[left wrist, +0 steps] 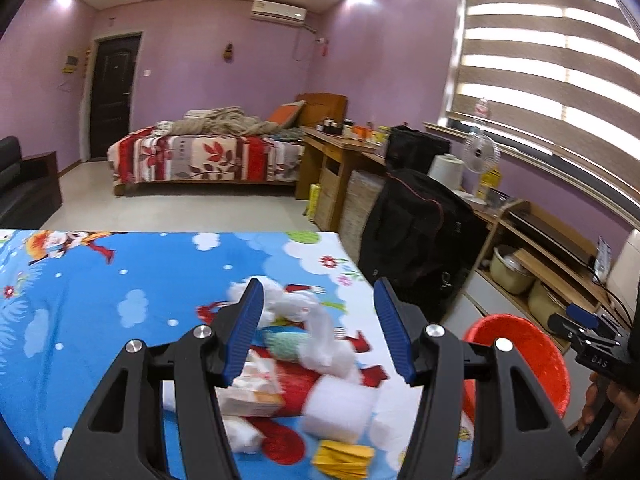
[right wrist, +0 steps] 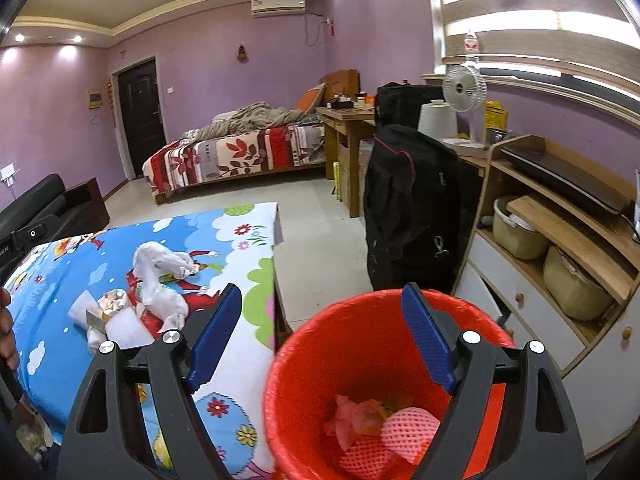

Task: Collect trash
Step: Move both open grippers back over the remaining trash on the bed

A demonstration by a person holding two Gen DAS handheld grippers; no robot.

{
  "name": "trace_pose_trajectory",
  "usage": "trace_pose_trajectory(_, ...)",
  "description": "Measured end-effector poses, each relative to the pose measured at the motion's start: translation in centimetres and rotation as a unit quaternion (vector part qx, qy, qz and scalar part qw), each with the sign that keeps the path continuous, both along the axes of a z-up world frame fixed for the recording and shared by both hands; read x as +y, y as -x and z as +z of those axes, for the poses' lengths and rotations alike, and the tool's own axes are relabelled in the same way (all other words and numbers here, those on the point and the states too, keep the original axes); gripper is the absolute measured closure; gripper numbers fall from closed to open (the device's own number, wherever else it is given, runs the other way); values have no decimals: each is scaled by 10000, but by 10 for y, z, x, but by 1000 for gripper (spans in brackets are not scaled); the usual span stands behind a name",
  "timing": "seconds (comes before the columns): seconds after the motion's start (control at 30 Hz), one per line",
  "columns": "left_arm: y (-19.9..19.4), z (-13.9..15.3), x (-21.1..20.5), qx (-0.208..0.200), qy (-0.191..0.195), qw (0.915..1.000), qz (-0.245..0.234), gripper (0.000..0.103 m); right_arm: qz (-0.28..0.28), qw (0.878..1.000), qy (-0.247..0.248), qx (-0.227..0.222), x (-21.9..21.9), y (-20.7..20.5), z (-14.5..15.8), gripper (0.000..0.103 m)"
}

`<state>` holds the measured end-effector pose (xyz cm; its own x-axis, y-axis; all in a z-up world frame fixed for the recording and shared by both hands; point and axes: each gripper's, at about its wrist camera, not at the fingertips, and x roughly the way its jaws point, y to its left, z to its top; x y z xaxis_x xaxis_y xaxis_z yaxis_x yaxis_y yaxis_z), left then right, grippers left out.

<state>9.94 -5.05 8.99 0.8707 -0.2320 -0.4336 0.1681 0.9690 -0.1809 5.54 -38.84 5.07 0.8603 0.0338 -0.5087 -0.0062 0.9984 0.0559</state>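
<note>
Open left claw (left wrist: pixel 318 330), trash (left wrist: pixel 296 360), red bin (left wrist: pixel 520 360)

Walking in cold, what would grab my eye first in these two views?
Probably the bright red bin on the floor beside the table, already holding pink foam netting and crumpled scraps. Next, the cartoon tablecloth, littered with white wrappers and small boxes. The right gripper hangs open over the bin, the left gripper open over the litter.

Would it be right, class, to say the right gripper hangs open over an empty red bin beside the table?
Not quite: the red bin is not empty. The right wrist view shows pink foam netting and crumpled scraps at its bottom. The rest holds: the right gripper hangs open over it, beside the table.
</note>
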Motion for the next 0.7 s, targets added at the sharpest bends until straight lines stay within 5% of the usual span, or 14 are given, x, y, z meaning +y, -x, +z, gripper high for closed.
trace_pose_trajectory(0.7,-4,-33,105,316,245,9950,917,47,933,9953,2,256,90,-27,-22,22)
